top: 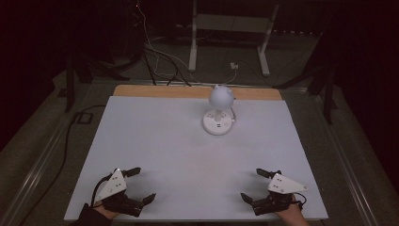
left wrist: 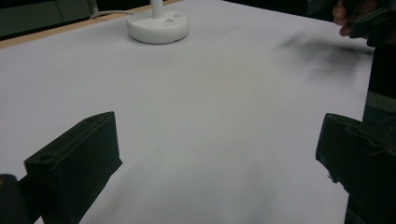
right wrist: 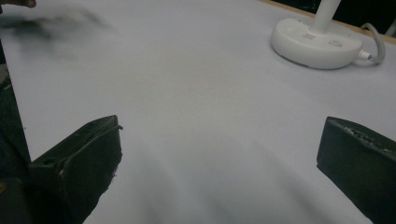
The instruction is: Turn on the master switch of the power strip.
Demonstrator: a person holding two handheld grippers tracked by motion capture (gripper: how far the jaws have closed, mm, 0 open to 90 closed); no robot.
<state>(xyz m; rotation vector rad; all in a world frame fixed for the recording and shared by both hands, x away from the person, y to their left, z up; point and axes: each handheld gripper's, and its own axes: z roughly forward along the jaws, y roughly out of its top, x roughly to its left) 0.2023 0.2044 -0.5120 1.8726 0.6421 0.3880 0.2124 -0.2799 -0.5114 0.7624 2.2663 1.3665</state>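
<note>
The left gripper point(top: 139, 185) sits at the near left of the table with its two black jaws spread wide, nothing between them; in the left gripper view the jaws are blocky, matte wedges with flat inner faces, and bare white surface shows across the whole gap. The right gripper point(top: 259, 184) rests at the near right, its jaws released just as wide and gripping nothing; the right gripper view shows the same dull black blocks, one with a thin raised edge along its rim, apart over plain white. Each gripper carries a grey three-cornered plate on top and is held by a hand at the near edge; the left gripper view catches fingers of the other hand at its top right corner.

The table point(top: 155, 141) is covered by a smooth, matte white sheet, with a strip of light wood showing along its far edge; soft grey shadows smear it near the grippers.

The lamp point(top: 219, 110) stands at the far centre of the sheet, well apart from both grippers; it is glossy white plastic, with a round, flat puck-like base point(right wrist: 316, 43), a slim upright stem and a rounded bulbous head; a white cable point(right wrist: 376, 49) leaves the base toward the far edge.
</note>
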